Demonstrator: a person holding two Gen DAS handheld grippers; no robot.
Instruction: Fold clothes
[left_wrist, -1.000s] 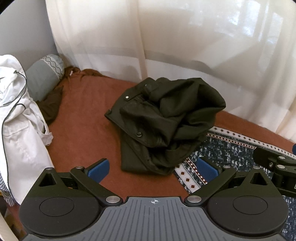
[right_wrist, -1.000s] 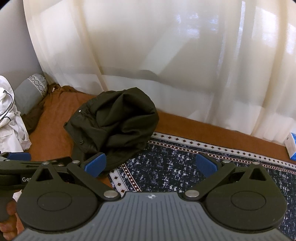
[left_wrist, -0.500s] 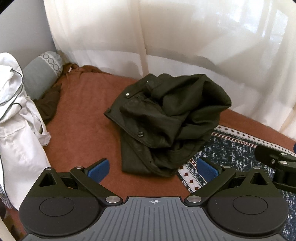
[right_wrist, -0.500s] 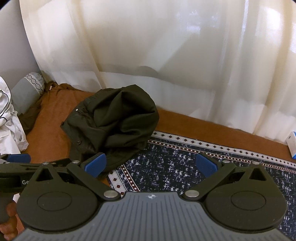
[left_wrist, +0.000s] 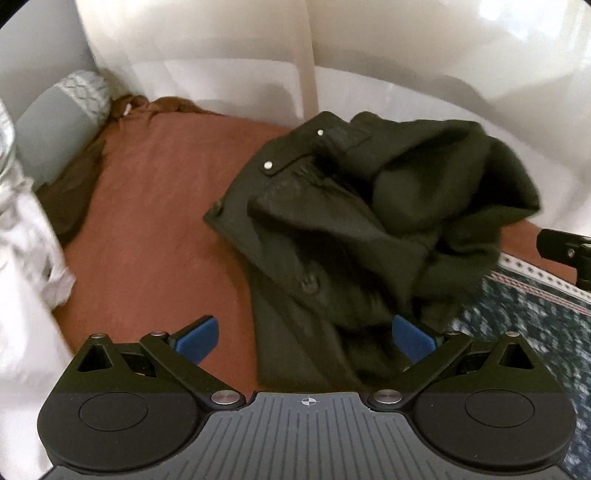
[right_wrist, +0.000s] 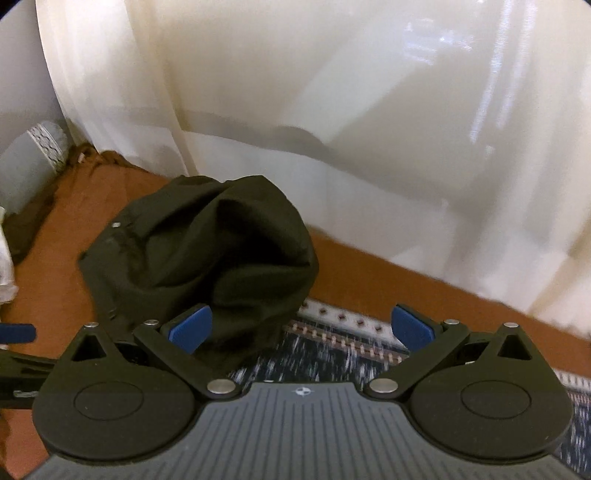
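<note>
Jacket (left_wrist: 362, 221) lies on blanket (left_wrist: 155, 206), overlapping rug (left_wrist: 532, 317), before curtain (left_wrist: 332, 66).

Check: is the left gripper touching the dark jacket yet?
Cannot tell. In the left wrist view the left gripper is open with the dark jacket running between its pads, but motion blur hides whether the right pad presses the cloth.

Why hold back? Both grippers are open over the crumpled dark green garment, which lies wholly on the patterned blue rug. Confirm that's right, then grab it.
Not quite. The dark green garment lies mostly on the brown blanket; only its right edge overlaps the patterned blue rug, as the left wrist view shows. The left gripper and right gripper are indeed open.
</note>
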